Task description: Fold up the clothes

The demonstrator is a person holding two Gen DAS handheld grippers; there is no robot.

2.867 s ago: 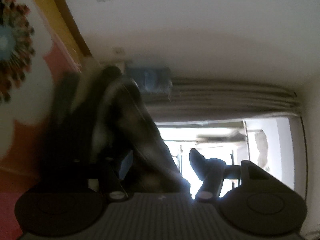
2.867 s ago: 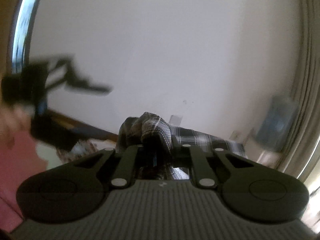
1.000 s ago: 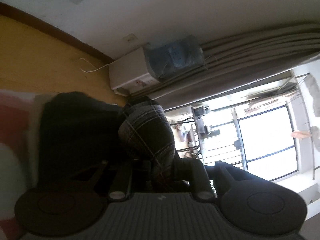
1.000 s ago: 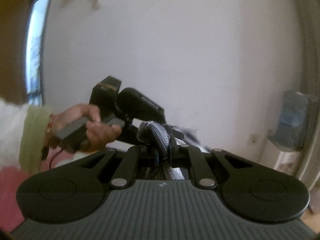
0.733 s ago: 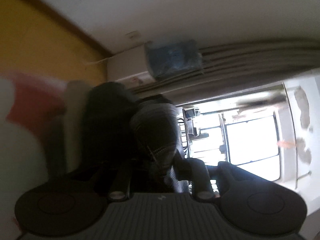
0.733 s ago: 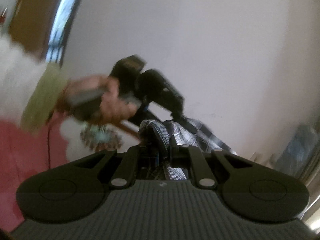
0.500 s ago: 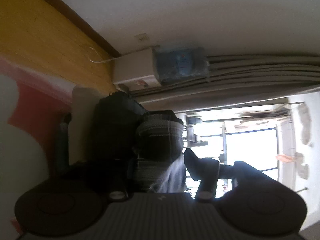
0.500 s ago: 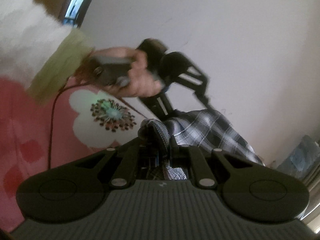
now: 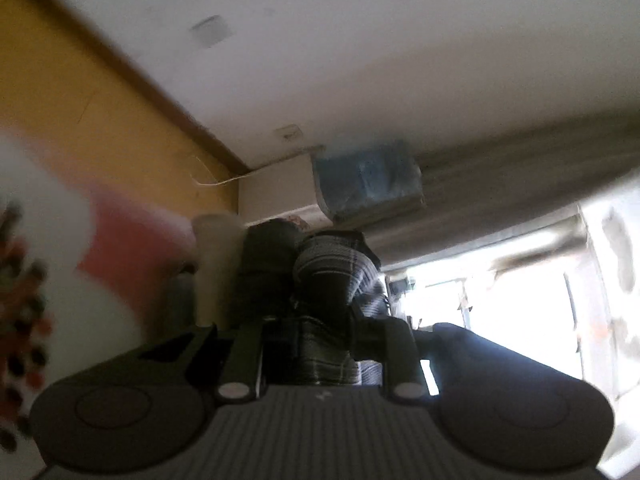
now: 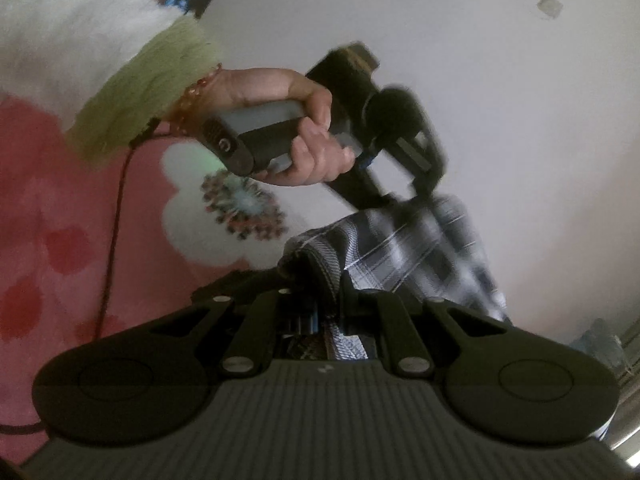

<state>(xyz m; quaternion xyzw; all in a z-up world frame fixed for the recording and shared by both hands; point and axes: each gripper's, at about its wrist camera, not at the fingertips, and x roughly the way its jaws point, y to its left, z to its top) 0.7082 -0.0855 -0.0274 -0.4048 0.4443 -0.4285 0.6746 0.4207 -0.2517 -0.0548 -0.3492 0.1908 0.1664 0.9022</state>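
A pink rug with a white flower pattern lies under everything; the yellow floor runs from it to a white wall, where an air-conditioner unit stands with a blue cover, beside a bright window. The plaid garment hangs above the rug, stretched between the two tools, its long axis running from the right tool up and away to the left tool. The right tool is clamped on a bunched edge. The left tool's jaws are closing with a plaid fold between them. A hand in a white sleeve with a green cuff holds the left tool, partly blocking the wall behind.
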